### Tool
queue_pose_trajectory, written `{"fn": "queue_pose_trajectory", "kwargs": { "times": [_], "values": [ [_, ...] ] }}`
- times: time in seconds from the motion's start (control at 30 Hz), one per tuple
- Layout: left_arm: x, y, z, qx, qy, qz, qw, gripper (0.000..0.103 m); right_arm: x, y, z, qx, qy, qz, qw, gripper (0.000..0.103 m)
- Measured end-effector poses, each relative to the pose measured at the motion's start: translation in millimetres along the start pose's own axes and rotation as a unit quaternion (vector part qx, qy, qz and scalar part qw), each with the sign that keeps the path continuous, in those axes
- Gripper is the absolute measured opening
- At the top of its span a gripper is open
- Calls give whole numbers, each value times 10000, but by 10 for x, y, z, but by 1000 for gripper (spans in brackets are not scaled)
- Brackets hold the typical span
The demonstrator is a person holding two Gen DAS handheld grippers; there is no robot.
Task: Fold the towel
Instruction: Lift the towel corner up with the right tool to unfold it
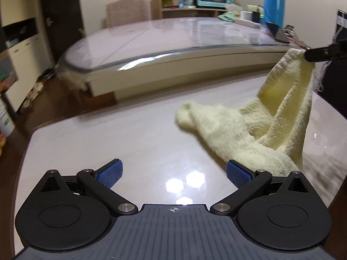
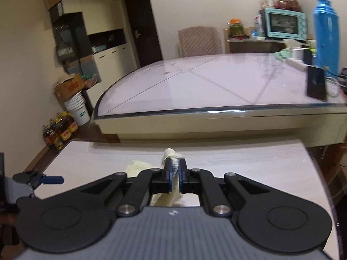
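Left wrist view: right gripper [image 1: 309, 53] pinches towel [image 1: 249, 130] corner aloft; left gripper [image 1: 174, 173] spread, empty; best seize the trailing corner.

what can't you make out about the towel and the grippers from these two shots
- Right wrist view: most of the towel is hidden behind the right gripper and its body; only the pinched tip and a strip show.
- Left wrist view: the towel's lower right end is covered by the left gripper linkage.
- Left wrist view: the frame's right edge cuts off the right gripper.
- Neither view shows the hands.
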State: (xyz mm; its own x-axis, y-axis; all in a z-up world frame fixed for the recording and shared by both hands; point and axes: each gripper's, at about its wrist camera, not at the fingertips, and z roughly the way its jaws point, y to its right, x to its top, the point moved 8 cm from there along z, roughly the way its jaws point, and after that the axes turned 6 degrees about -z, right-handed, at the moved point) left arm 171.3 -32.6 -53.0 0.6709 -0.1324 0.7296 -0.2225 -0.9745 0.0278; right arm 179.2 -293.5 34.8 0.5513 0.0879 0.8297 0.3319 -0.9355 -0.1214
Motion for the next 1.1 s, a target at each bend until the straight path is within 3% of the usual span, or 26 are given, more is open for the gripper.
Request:
{"fn": "queue_pose_trajectory", "kwargs": {
  "times": [0.2, 0.47, 0.73, 0.87, 0.9, 1.0, 1.1],
  "values": [
    [242, 251, 199, -181, 64, 462, 9987, 103, -256, 328, -164, -293, -47, 327, 9990, 6],
    [513, 552, 573, -590, -93, 733, 9955, 103, -450, 537, -109, -250, -131, 556, 9981, 6],
    [760, 723, 1058, -979, -473, 335, 9935, 102, -581, 651, -75, -164, -164, 713, 9972, 6],
    [793, 853, 1127, -1140, -553, 477, 9908, 99, -645, 734, -42, -142, -211, 812, 9964, 6],
    [798, 861, 1144, -1142, -590, 498, 9905, 96, -659, 739, -44, -145, -225, 822, 9963, 6],
    [831, 925, 1247, -1146, -808, 601, 9883, 67, -681, 756, -45, -122, -237, 843, 9961, 6],
    [852, 970, 1360, -1166, -1043, 610, 9858, 67, -700, 755, -42, -79, -239, 840, 9962, 6]
  ]
}}
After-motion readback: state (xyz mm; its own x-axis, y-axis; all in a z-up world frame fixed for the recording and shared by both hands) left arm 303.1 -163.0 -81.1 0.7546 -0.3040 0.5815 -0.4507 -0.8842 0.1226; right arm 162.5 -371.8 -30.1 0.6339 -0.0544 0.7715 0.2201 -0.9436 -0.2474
